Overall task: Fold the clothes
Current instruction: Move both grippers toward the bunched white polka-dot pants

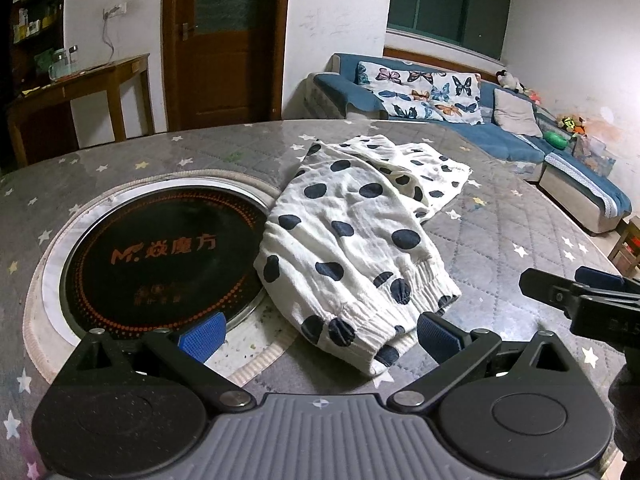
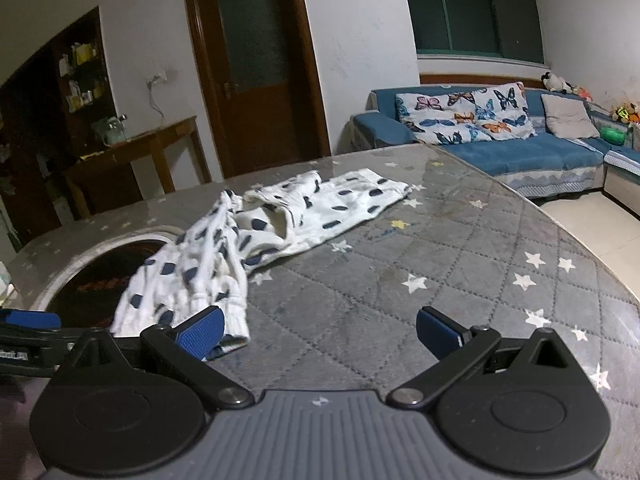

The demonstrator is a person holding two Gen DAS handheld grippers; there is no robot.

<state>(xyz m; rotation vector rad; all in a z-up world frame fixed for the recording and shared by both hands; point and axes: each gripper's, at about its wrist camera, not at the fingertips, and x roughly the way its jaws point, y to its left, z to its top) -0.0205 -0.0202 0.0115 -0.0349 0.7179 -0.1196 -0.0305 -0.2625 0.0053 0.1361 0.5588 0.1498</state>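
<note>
While the left gripper hangs low over the table, its jaws stand wide apart, the blue pads either side of the near cuffs of the trousers without clamping them. These white trousers with dark spots lie crumpled on the grey quilted cover with stars, legs pointing toward the camera, the waist end farther off. Their left edge overlaps the rim of the round black cooktop set into the table, which bears orange lettering. At the right edge of this view the right gripper shows from the side, above the cover and just right of the cuffs; whether its jaws are apart cannot be told from here. Beyond the table stand a blue sofa with a butterfly cushion, a brown door and a wooden side table.

From the right wrist view, the right gripper has its jaws wide apart and empty, over bare cover. Its left pad sits just in front of the trouser cuff; contact cannot be told. The trousers stretch away up and to the right across the table, one leg draped over the cooktop edge. Part of the left gripper shows at the left edge.
</note>
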